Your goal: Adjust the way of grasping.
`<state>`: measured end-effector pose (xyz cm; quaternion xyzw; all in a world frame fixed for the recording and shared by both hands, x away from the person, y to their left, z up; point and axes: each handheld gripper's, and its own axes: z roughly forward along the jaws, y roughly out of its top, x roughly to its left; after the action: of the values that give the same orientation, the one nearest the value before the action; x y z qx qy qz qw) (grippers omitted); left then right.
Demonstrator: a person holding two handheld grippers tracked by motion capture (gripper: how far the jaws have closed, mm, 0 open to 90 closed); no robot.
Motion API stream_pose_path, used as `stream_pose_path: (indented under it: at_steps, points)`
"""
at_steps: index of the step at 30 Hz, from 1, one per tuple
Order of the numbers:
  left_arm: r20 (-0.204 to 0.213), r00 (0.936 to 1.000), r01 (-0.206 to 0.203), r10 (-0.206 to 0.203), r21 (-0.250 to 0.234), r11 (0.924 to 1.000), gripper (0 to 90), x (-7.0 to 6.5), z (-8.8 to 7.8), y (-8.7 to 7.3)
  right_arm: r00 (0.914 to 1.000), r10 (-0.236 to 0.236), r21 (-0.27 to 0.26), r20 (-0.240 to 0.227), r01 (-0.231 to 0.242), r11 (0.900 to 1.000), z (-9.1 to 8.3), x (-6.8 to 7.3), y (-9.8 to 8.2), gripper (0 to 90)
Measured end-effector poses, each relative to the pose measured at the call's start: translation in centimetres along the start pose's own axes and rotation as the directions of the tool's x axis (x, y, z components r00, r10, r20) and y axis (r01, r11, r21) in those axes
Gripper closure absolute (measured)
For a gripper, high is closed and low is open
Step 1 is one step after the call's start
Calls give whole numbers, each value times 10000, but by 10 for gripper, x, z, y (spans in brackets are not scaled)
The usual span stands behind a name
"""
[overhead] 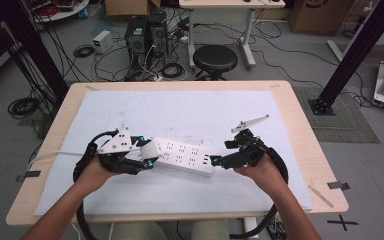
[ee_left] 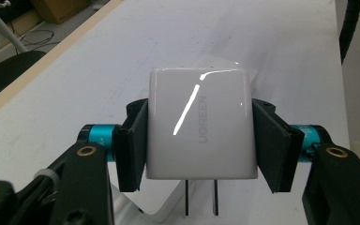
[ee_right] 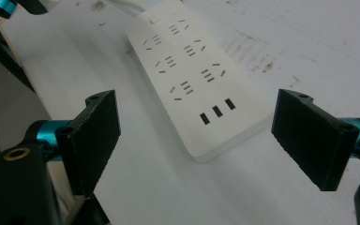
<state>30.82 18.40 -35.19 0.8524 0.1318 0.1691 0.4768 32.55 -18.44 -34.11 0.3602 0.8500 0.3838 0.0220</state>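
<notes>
A wooden bench [overhead: 300,120] carries a white mat [overhead: 180,107] over most of its top. On the mat, between the two grippers, lies a white power strip [overhead: 184,156], flat, sockets up, running from the left gripper across to the right one; its cable [overhead: 50,155] leaves behind the left gripper toward the bench edge.

The left gripper [overhead: 149,152] is at the strip's left end. In the left gripper view its black pads [ee_left: 133,145] are clamped on the two flat sides of a white UGREEN charger [ee_left: 201,124], whose two metal prongs [ee_left: 201,197] point down, with the strip's end just below them; whether prongs touch the strip I cannot tell.

The right gripper [overhead: 219,161] sits at the strip's right end. In the right gripper view its jaws are spread wide and hold nothing, with the strip's USB-port end [ee_right: 218,111] lying between and just ahead of them, apart from both pads [ee_right: 96,138].
</notes>
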Motion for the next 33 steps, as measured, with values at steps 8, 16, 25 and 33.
stream_pose_path:
  at_steps: [8,16,25,33]
  points:
    - [198,9993,-308,306,93,9995,425,-7,6,5,9974,72,247,-721,-54,9997,9,8,10,161]
    - [393,9972,-638,631,180,9978,425,-11,13,6,9895,613,335,-1311,-574,9978,13,7,16,163]
    - [562,9940,-948,937,169,9954,425,-16,21,10,9718,1191,388,-2035,-1136,9928,20,7,22,163]
    - [621,9918,-1129,1115,206,9934,425,-19,27,13,9531,1622,627,-2557,-1511,9865,29,10,28,163]
